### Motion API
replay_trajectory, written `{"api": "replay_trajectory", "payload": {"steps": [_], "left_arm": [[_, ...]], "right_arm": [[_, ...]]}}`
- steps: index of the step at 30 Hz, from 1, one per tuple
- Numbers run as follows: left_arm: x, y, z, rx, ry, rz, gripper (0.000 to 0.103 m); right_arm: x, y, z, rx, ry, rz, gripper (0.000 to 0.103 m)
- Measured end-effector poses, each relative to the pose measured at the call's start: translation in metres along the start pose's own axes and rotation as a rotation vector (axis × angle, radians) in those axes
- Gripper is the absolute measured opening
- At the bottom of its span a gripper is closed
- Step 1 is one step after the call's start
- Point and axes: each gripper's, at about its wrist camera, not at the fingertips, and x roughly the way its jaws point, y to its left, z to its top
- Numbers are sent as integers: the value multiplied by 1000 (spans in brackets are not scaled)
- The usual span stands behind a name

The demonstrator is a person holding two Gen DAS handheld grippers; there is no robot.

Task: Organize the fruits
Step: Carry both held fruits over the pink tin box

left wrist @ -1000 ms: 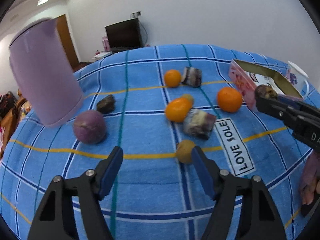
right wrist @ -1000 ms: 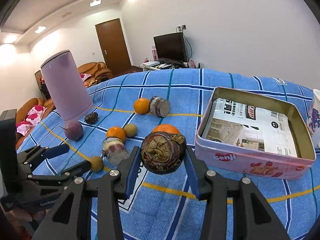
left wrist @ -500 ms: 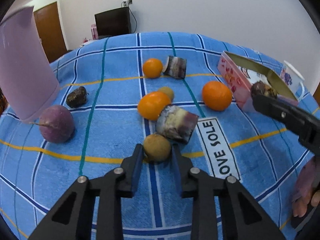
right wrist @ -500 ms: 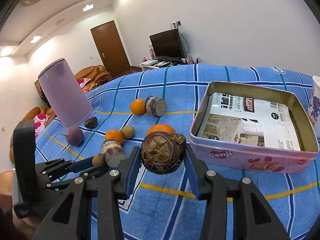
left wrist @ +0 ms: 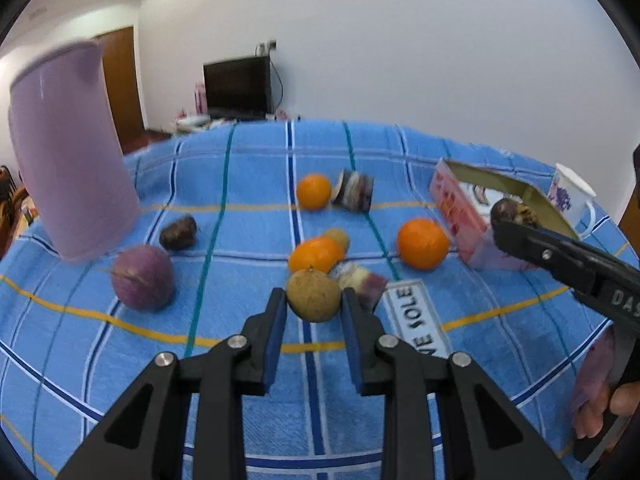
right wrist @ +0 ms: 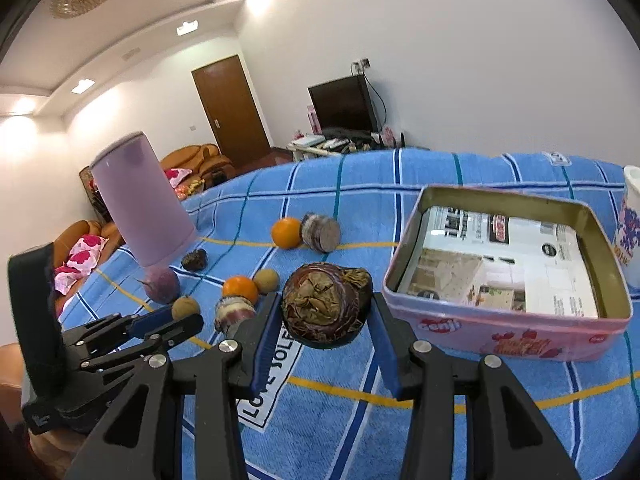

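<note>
The left hand-held gripper (left wrist: pixel 314 302) pinched a small tan fruit (left wrist: pixel 314 295), well apart from the pink tin (right wrist: pixel 508 276). The right hand-held gripper (right wrist: pixel 326 312) clamped a dark wrinkled fruit (right wrist: pixel 326 304) just beside that tin's near wall.

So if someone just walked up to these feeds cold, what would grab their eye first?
Probably the right gripper clamping a dark wrinkled fruit in front of the open pink tin. Next, the left gripper shut on a small tan fruit, with oranges scattered on the blue checked cloth.
</note>
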Motion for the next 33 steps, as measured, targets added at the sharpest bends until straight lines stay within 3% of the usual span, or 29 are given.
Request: {"api": "replay_trajectory", "payload": {"steps": [7,12,20,26,30,33], "left_arm": [[-22,-23,26,33,-102,-34,29],[-20,-54,39,73,-138,-55,29],[3,-109,53,116,-123,-127,29],[26,-143,63,138,-83,-161,29],[45,-164,68,130,-44,-173,29],[61,-175,69,122,-12,-170,29]], "right_arm": [[-16,-13,10,-57,-81,-67,46],[-22,-45,16,-7,-90,-119,46],[-35,-97,23,46,-112,-225,46],[-36,-131,19,7,-68,-327,46],[-34,-148,20,64,-33,-311,46],[-35,-143,19,38,-27,-330,46]]}}
